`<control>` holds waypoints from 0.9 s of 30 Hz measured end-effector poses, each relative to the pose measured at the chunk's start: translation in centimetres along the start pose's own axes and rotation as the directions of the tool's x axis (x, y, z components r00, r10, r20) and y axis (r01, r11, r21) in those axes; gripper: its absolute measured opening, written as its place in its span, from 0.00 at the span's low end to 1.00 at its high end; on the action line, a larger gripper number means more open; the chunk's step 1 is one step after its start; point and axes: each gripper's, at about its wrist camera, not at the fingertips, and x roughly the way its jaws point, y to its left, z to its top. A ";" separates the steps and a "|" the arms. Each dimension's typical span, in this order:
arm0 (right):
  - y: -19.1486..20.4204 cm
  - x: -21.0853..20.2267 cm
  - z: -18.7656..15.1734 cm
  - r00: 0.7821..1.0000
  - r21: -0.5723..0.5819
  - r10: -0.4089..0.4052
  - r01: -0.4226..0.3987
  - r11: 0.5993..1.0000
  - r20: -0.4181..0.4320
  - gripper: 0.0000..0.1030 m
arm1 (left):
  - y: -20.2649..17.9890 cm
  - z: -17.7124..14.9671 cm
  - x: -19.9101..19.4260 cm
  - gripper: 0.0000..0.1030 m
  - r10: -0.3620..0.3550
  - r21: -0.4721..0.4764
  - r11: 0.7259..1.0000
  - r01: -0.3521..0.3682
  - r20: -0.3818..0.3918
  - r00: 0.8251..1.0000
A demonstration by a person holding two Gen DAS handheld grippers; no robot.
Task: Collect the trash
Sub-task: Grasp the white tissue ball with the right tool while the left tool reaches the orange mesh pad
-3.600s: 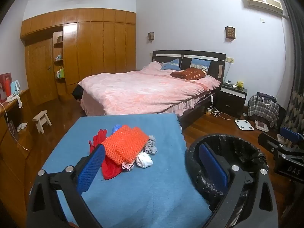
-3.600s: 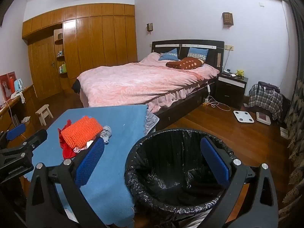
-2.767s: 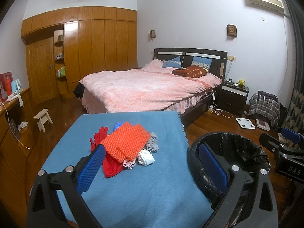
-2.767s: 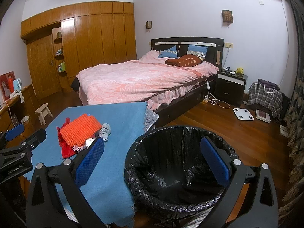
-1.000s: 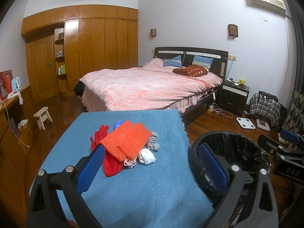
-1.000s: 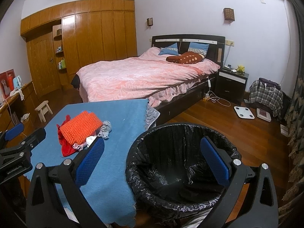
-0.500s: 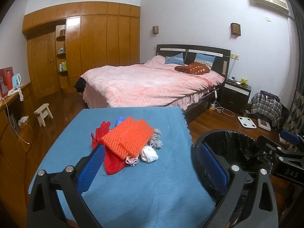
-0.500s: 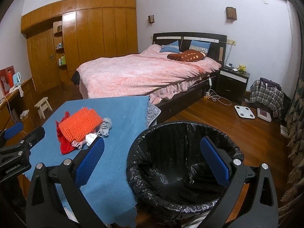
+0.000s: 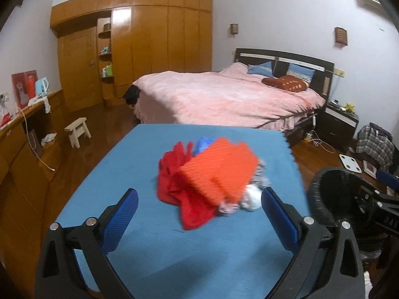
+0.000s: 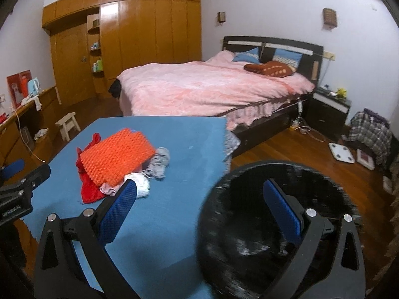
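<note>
- The left gripper (image 9: 199,204) hovers over the near part of the blue tabletop (image 9: 124,174), its blue-padded fingers (image 9: 119,220) spread wide and holding nothing.
- Just ahead of it, between the lines of the two fingers, lies the trash pile: an orange knobbly mat (image 9: 219,169) on top of a red cloth (image 9: 172,174), with a blue scrap (image 9: 203,144) showing behind.
- At the pile's right edge sit a grey rag (image 9: 260,174), a white crumpled wad (image 9: 250,196) and a pale pink scrap (image 9: 228,208); this view is blurred, so the finer details cannot be made out.
- The right gripper (image 10: 199,204) is likewise wide open and empty, its left finger (image 10: 117,211) over the tabletop (image 10: 187,149) and its right finger over the mouth of the black-lined trash bin (image 10: 224,199).
- The bin stands just beside the tabletop's right edge, on the wooden floor (image 10: 286,147); its rim is blurred in both views.
- In the right wrist view the pile lies to the left of the gripper, well apart from the bin, with the orange mat (image 10: 117,159) tilted over the red cloth (image 10: 89,189) and the grey rag (image 10: 159,162) touching its right side.
- Beyond the tabletop stands a bed with a pink cover (image 10: 199,89), and a wooden wardrobe (image 10: 149,30) fills the far wall.
- A small wooden stool (image 9: 77,132) stands on the floor to the left.
</note>
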 end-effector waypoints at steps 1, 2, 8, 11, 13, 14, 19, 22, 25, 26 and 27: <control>0.4 0.8 0.0 1.000 -0.003 0.008 -0.008 1.000 -0.005 0.95 | 0.6 -0.1 0.5 0.94 0.002 -0.007 1.000 -0.002 0.000 1.000; 1.1 1.8 0.0 1.000 -0.010 0.024 -0.024 1.000 -0.016 0.95 | 1.1 -0.4 1.2 0.94 0.022 -0.011 1.000 -0.022 -0.006 1.000; 4.5 7.1 -0.9 0.996 -0.077 0.055 -0.061 0.995 -0.072 0.94 | 3.1 -1.1 4.5 0.94 0.096 -0.006 0.995 -0.096 -0.035 0.995; 5.7 9.2 -1.4 0.992 -0.093 0.061 -0.071 0.993 -0.110 0.92 | 3.9 -1.3 5.9 0.94 0.094 -0.020 0.995 -0.095 -0.038 0.995; 6.5 10.3 -1.4 0.990 -0.105 0.066 -0.080 0.991 -0.124 0.90 | 4.4 -1.5 6.5 0.94 0.114 -0.027 0.993 -0.115 -0.039 0.993; 7.0 10.8 -1.5 0.989 -0.118 0.068 -0.084 0.989 -0.135 0.88 | 4.5 -1.5 7.0 0.94 0.118 -0.028 0.993 -0.119 -0.042 0.992; 7.9 12.9 -2.2 0.977 -0.125 0.088 -0.113 0.986 -0.192 0.79 | 5.1 -1.9 8.4 0.94 0.123 -0.029 0.992 -0.124 -0.059 0.991; 8.5 13.8 -2.4 0.970 -0.133 0.098 -0.130 0.983 -0.222 0.76 | 5.2 -2.1 9.0 0.94 0.119 -0.022 0.992 -0.121 -0.070 0.990; 9.2 14.9 -2.6 0.953 -0.137 0.124 -0.167 0.976 -0.276 0.66 | 5.2 -2.0 9.4 0.94 0.110 -0.019 0.993 -0.112 -0.082 0.990; 9.3 15.1 -2.6 0.947 -0.129 0.140 -0.184 0.974 -0.288 0.63 | 5.1 -2.0 9.4 0.94 0.108 -0.014 0.994 -0.110 -0.084 0.991; 9.2 15.1 -2.6 0.943 -0.123 0.155 -0.198 0.972 -0.294 0.57 | 5.1 -1.9 9.4 0.94 0.106 -0.010 0.994 -0.107 -0.084 0.991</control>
